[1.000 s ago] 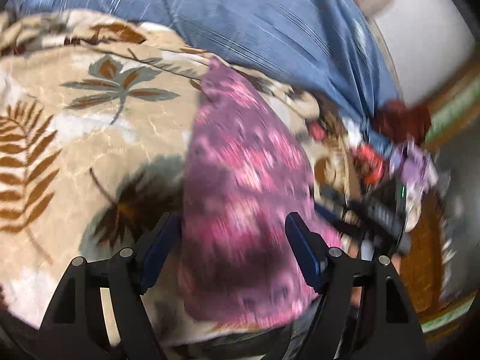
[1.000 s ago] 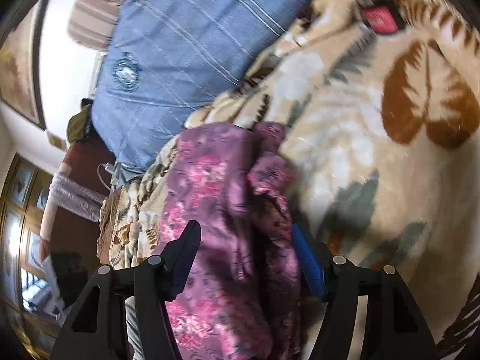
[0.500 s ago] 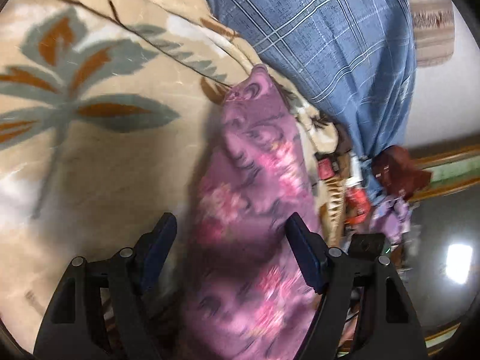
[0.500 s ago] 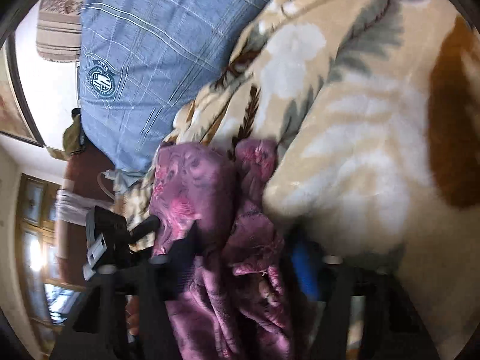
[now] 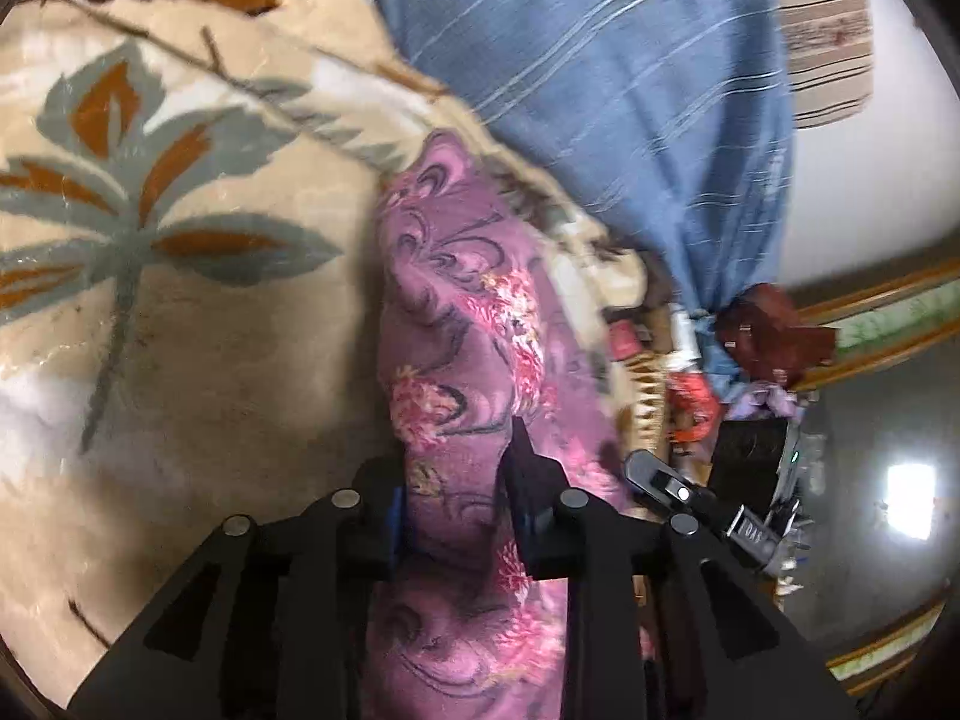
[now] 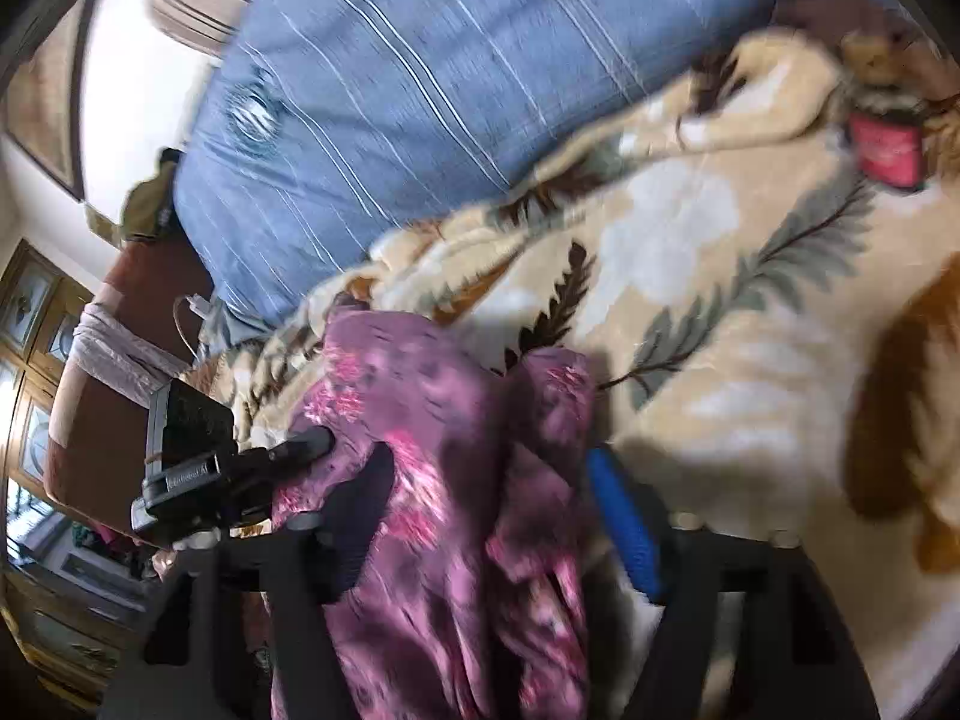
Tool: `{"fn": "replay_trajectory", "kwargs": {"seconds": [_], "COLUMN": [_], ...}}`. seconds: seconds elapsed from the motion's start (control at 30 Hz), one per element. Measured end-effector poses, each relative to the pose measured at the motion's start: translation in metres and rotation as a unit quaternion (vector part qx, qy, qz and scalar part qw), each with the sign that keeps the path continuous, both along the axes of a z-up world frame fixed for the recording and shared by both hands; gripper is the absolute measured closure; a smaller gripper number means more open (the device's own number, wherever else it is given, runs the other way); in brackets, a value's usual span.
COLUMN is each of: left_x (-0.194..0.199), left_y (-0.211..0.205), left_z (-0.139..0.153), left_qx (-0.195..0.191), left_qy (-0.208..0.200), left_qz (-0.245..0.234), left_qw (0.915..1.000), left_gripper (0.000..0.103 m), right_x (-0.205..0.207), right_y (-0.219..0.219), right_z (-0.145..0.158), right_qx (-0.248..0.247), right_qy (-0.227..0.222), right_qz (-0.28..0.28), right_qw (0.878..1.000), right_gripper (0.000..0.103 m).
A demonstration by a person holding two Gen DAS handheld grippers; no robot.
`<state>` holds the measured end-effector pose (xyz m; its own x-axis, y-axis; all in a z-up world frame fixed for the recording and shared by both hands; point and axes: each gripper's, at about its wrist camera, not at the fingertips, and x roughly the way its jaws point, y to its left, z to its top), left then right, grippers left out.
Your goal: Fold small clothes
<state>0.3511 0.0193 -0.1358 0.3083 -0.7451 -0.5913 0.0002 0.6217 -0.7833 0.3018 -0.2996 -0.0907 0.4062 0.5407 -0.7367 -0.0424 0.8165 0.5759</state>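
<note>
A purple floral garment (image 5: 462,324) lies bunched in a long ridge on a beige leaf-print blanket (image 5: 180,330). My left gripper (image 5: 459,480) is shut on the garment, its jaws pinching the fold near its near end. In the right wrist view the same garment (image 6: 444,420) runs between the fingers of my right gripper (image 6: 492,498), whose jaws stand apart with the cloth draped loosely between them. The other gripper's body (image 6: 192,456) shows at the left of that view, touching the cloth.
A blue striped cloth (image 5: 600,78) lies beyond the blanket. Small red and orange items (image 5: 690,396) and a dark red bag (image 5: 768,336) sit at the bed's edge. A red-labelled object (image 6: 885,150) lies on the blanket. Wooden cabinets (image 6: 30,330) stand at the left.
My left gripper has closed on the garment's fold; it was open around it before. Both grippers have shifted along the garment. The right jaws stay apart.
</note>
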Motion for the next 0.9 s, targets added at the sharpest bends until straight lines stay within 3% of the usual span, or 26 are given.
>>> {"fn": "replay_trajectory", "kwargs": {"seconds": [0.1, 0.13, 0.17, 0.2, 0.23, 0.27, 0.37, 0.47, 0.57, 0.67, 0.73, 0.77, 0.8, 0.83, 0.87, 0.9], "left_x": [0.002, 0.004, 0.006, 0.006, 0.006, 0.003, -0.008, -0.007, 0.021, 0.052, 0.068, 0.072, 0.07, 0.062, 0.051, 0.036], "left_y": [0.002, 0.002, -0.001, -0.003, -0.005, -0.004, 0.01, 0.029, 0.046, 0.052, 0.046, 0.046, 0.048, 0.053, 0.061, 0.07], "left_z": [-0.007, -0.01, -0.013, -0.013, -0.01, -0.005, 0.026, 0.058, 0.076, 0.066, 0.043, 0.028, 0.019, 0.019, 0.022, 0.028], "left_qx": [-0.008, -0.014, -0.014, -0.014, -0.015, -0.013, -0.036, -0.02, -0.012, 0.021, 0.076, 0.108, 0.11, 0.094, 0.082, 0.078], "left_qy": [0.005, 0.008, 0.014, 0.015, 0.015, 0.011, -0.019, -0.056, -0.075, -0.067, -0.045, -0.018, -0.004, -0.01, -0.022, -0.035], "left_qz": [0.009, 0.011, 0.01, 0.005, -0.002, 0.0, -0.005, 0.004, 0.02, 0.039, 0.038, 0.04, 0.034, 0.031, 0.035, 0.043], "left_qw": [0.9999, 0.9998, 0.9998, 0.9998, 0.9998, 0.9999, 0.9991, 0.9982, 0.9969, 0.9968, 0.9953, 0.9932, 0.9933, 0.9951, 0.9958, 0.9954], "left_gripper": [0.053, 0.053, 0.053, 0.076, 0.085, 0.086, 0.088, 0.088, 0.088, 0.082, 0.064, 0.064, 0.064, 0.062, 0.059, 0.047], "right_x": [0.011, 0.012, 0.015, 0.016, 0.017, 0.017, 0.012, 0.015, 0.039, 0.082, 0.107, 0.117, 0.124, 0.121, 0.115, 0.101], "right_y": [0.002, 0.002, 0.002, 0.002, 0.004, 0.006, 0.02, 0.039, 0.055, 0.065, 0.067, 0.065, 0.063, 0.057, 0.054, 0.049], "right_z": [-0.016, -0.02, -0.023, -0.024, -0.026, -0.028, -0.008, 0.033, 0.05, 0.039, 0.012, -0.006, -0.026, -0.034, -0.03, -0.017], "right_qx": [-0.017, -0.017, -0.005, 0.004, 0.014, 0.03, 0.004, 0.004, 0.002, 0.023, 0.01, -0.017, -0.04, -0.019, -0.002, 0.004], "right_qy": [0.026, 0.03, 0.028, 0.027, 0.034, 0.043, 0.018, -0.028, -0.048, -0.045, -0.026, -0.005, 0.033, 0.048, 0.039, 0.023], "right_qz": [0.001, 0.005, 0.009, 0.014, 0.024, 0.03, 0.044, 0.064, 0.074, 0.075, 0.075, 0.063, 0.041, 0.033, 0.033, 0.025], "right_qw": [1.0, 0.999, 1.0, 1.0, 0.999, 0.998, 0.999, 0.998, 0.996, 0.996, 0.997, 0.998, 0.998, 0.998, 0.999, 0.999], "right_gripper": [0.034, 0.033, 0.034, 0.037, 0.069, 0.087, 0.087, 0.088, 0.088, 0.085, 0.072, 0.069, 0.069, 0.069, 0.069, 0.068]}}
